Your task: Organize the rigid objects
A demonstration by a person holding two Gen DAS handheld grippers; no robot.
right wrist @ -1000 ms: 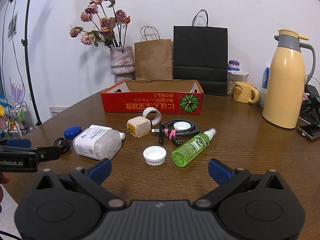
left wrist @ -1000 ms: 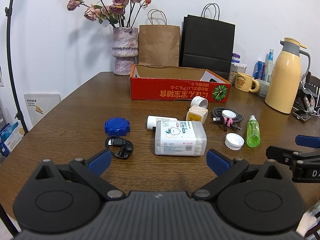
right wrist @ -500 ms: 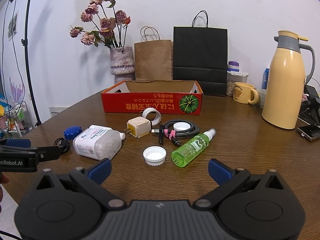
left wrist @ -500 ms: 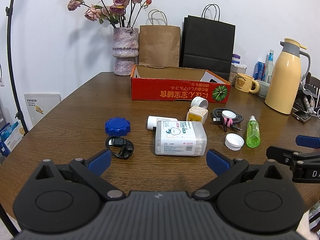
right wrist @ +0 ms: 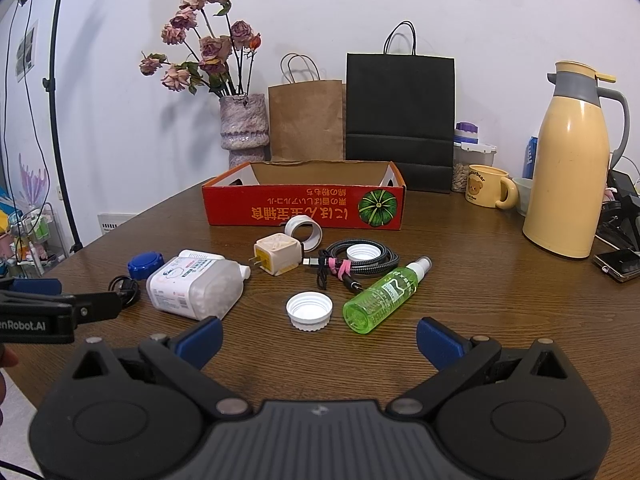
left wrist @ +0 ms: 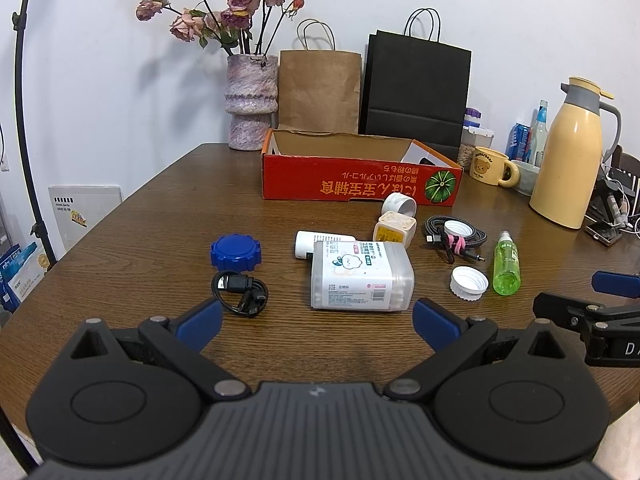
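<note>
Left gripper (left wrist: 316,322) hovers wide open, empty, above wooden table (left wrist: 160,216), cotton-swab box (left wrist: 360,274) just ahead. Right gripper (right wrist: 318,336) likewise spread, empty, near white cap (right wrist: 309,311) and green spray bottle (right wrist: 384,294). Red cardboard box (left wrist: 360,184) beyond.

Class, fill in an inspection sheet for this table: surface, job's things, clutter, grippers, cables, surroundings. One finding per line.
Surface: wooden table, no spills seen.
Job's things: cotton swab box, green spray bottle, white cap, blue cap, plug adapter and tape roll lie loose before the red box.
Clutter: yellow thermos, mug, paper bags, vase.
Grippers: left gripper and right gripper, jaws open, holding nothing.
Cables: braided cable coiled; black cable coiled.
Surroundings: white wall, light stand.
</note>
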